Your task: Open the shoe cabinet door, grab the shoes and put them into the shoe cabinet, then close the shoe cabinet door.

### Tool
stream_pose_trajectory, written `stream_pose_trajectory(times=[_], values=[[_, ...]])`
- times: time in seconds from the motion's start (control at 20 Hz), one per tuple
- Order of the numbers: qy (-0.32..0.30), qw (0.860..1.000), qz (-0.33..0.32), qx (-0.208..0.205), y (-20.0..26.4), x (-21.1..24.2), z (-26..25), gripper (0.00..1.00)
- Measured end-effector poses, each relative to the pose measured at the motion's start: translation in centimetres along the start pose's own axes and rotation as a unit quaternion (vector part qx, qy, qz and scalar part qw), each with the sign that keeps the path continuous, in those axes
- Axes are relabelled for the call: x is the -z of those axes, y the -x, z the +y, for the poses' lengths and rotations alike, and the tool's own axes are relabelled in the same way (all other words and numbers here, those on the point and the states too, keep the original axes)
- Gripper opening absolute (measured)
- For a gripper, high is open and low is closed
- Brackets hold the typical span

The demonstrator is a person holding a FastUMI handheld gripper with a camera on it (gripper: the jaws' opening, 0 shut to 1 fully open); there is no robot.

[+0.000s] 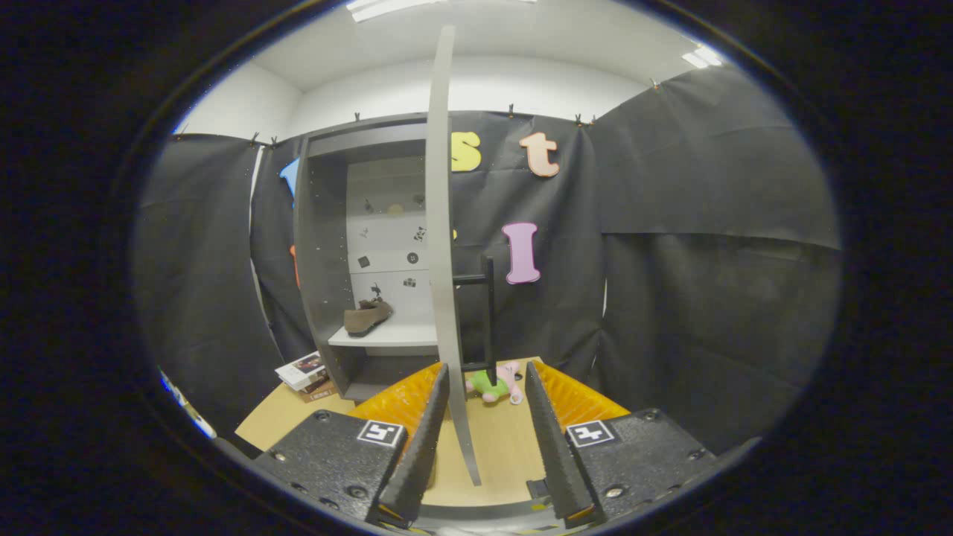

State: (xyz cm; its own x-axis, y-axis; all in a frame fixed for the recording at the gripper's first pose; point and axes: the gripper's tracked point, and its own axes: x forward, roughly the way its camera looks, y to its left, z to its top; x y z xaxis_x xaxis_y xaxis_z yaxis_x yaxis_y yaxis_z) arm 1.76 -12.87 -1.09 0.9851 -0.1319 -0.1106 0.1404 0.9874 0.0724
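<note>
walls: you see black cloth (715, 223) below white wall (521, 85) | light: ceiling panels (387, 7) upper left | floor: pale wood (506, 439)

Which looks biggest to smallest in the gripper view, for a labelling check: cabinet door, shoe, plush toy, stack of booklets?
1. cabinet door, though it is nearest, between the open gripper fingers.
2. shoe.
3. stack of booklets and plush toy look alike.
</note>
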Motion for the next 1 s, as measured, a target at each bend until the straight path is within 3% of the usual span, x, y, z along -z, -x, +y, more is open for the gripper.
stream_pose_trajectory(times=[0.25,0.5,1.0], values=[[-0.002,1.0,-0.002,-0.024,1.9,3.7,4.6,0.9],[-0.003,0.997,0.032,-0.063,0.6,10.0,10.3,0.98],[0.029,0.98,0.15,-0.124,-8.1,26.5,18.1,0.99]])
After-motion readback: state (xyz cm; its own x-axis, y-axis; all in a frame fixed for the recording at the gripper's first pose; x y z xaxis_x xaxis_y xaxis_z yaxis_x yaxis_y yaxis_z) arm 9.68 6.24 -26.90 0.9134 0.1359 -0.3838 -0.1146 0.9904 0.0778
